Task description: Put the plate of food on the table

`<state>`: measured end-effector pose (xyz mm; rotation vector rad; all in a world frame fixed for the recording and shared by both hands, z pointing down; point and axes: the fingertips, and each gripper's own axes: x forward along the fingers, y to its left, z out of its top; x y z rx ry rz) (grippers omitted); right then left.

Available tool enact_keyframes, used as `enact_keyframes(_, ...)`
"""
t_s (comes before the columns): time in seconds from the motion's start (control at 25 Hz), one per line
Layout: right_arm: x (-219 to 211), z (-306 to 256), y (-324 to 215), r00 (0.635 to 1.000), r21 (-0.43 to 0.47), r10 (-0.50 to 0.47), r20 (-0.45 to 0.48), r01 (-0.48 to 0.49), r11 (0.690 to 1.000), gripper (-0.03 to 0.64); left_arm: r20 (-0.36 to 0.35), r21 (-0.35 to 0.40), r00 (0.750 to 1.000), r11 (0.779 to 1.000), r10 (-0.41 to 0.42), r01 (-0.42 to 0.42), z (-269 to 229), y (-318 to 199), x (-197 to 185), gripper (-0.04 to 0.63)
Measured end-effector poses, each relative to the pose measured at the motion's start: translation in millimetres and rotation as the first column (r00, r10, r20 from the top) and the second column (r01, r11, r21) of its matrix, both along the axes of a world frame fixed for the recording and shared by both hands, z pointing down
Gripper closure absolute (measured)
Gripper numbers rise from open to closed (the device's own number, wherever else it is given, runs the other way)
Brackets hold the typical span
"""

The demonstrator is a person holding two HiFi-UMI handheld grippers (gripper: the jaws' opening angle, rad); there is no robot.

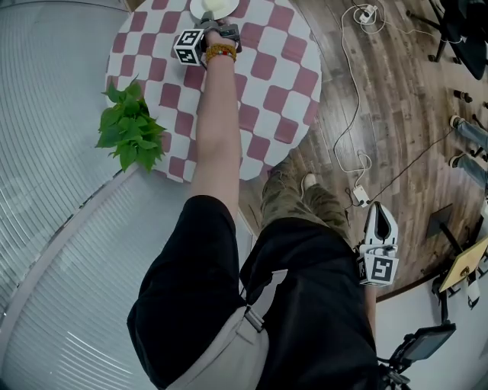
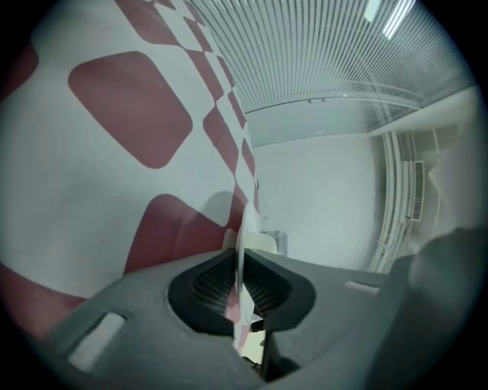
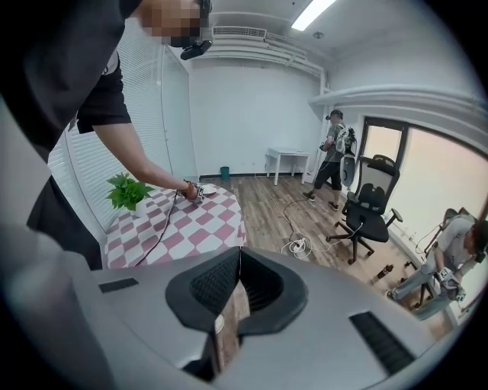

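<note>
Plate [image 2: 239, 234] looks clamped close-up; overhead hides the grip.

In the head view, a leafy green plant [image 1: 130, 126] sits at ten o'clock from centre. On the wooden floor [image 1: 404, 114], a white power strip [image 1: 367, 13] lies at one o'clock, its thin cable [image 1: 347, 91] trailing down to a small adapter [image 1: 358, 196] at three o'clock. The right gripper view shows a black office chair [image 3: 366, 213] at three o'clock, a standing person [image 3: 335, 156] at two o'clock, and a white desk [image 3: 288, 161] at one o'clock.
</note>
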<state>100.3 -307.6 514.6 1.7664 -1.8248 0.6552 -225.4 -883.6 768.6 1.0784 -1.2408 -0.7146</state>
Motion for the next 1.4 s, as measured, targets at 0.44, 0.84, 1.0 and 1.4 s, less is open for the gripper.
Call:
enact_keyframes(0.44,-3.7,4.7,0.1,0.999,0.029,0.01,0.042,-0.011,1.0,0.606,0.062,-0.199,0.979,0.964,0.192,-0.177,7.2,19.8,18.8,0.534)
enact_keyframes(0.84,-11.8,5.6,5.6,0.998,0.062,0.017,0.053,-0.02,0.998,0.606,0.072,-0.25,0.972,0.948,0.222,-0.198,5.3,39.1,13.6,0.462)
enact_keyframes(1.0,-8.5,1.9,8.2,0.998,0.076,0.017,0.054,-0.021,0.997,0.606,0.064,-0.244,0.974,0.95,0.219,-0.197,-0.3,52.4,16.2,0.462)
enact_keyframes(1.4,-5.7,-6.0,10.4,0.998,0.149,0.0,0.067,-0.01,0.989,0.607,0.059,-0.201,0.979,0.963,0.197,-0.181,-22.4,121.2,2.6,0.462)
